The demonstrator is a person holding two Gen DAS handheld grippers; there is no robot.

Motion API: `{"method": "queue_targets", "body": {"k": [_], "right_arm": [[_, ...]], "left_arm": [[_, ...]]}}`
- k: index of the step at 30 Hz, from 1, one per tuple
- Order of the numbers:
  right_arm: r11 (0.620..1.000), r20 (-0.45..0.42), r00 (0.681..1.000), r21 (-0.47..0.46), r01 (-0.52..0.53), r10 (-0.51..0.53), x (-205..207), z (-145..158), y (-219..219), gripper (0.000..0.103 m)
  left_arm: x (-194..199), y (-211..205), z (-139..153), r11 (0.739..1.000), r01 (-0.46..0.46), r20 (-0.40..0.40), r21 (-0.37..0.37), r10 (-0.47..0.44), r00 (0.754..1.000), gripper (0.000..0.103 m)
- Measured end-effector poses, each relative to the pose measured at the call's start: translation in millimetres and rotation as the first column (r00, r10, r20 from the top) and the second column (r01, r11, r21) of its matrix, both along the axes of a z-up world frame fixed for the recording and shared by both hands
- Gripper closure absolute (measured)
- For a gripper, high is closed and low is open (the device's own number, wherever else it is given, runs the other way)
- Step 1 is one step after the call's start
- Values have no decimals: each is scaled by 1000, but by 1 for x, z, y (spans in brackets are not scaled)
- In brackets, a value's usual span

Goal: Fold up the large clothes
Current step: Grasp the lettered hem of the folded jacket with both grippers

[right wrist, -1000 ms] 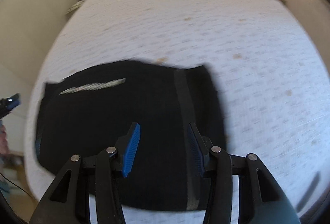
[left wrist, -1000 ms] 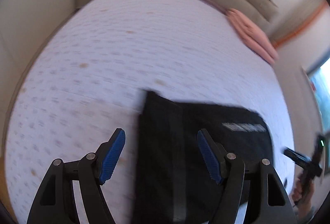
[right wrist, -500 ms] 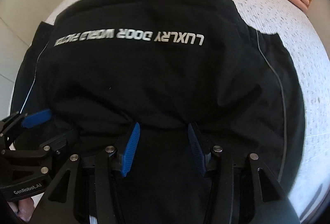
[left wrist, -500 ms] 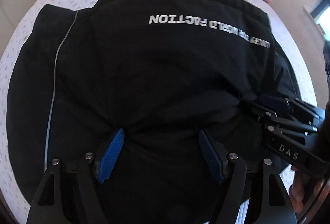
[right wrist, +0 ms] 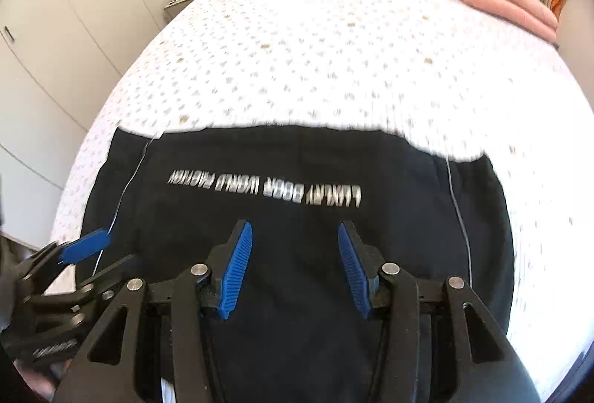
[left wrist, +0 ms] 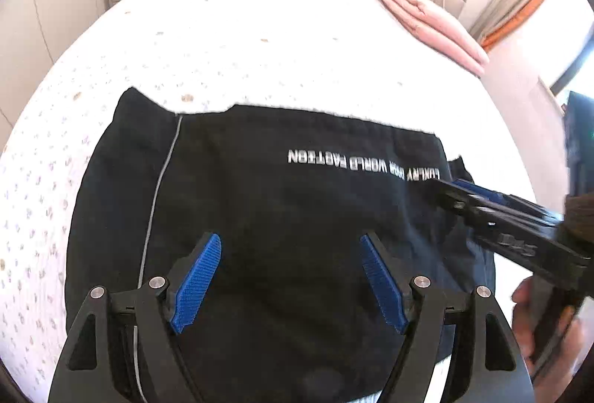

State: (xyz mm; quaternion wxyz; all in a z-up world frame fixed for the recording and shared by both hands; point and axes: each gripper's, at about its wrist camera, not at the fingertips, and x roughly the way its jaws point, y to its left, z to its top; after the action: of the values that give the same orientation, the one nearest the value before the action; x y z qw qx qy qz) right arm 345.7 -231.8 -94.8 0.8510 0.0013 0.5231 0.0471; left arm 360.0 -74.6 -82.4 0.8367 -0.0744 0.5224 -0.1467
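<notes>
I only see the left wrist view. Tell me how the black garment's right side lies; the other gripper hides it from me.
Observer: From the right wrist view, the black garment has its right edge lying on the bed, with a thin grey piping line running down that side.
Operator: Report the right gripper's jaws.
Observer: The right gripper is open over the garment, and no cloth is pinched between its blue pads.
</notes>
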Motion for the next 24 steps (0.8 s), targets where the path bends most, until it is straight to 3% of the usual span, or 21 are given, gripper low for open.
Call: {"method": "queue_targets", "body": {"k": [2,4,5,7,11,16,20,24], "right_arm": [[999,-39,999,-32,30,-31,20,-18,7,52],[998,-127,990,-6,59,-59,39,-50,6,52],[998,-153,986,-5,67,-67,45,-65,4,51],[998,-166,984,2,65,-64,51,-82,3,51],[998,-131,990,-26,55,-58,43,-86,6,50],[998,-108,992,16,63,-61,40,-86,-2,49],[998,-89,995,41,43,-39,25,-81,-2,29],[1000,-64,998,-4,12,-12,-1,-73,11,21]], "left_arm": [[11,-1,-13,999,-10,-23,39,11,1000,24],[17,-2,-41,995,-16,-80,93,24,997,24],[19,-2,-58,992,-28,-118,120,43,992,20],[22,0,-74,985,-50,-122,167,71,990,13],[22,-5,-76,980,-62,-119,190,85,989,11],[23,-11,-75,982,-61,-126,177,84,988,11],[25,-13,-76,984,-42,-126,176,65,990,11],[37,-7,-79,988,-33,-144,154,56,988,11]]}}
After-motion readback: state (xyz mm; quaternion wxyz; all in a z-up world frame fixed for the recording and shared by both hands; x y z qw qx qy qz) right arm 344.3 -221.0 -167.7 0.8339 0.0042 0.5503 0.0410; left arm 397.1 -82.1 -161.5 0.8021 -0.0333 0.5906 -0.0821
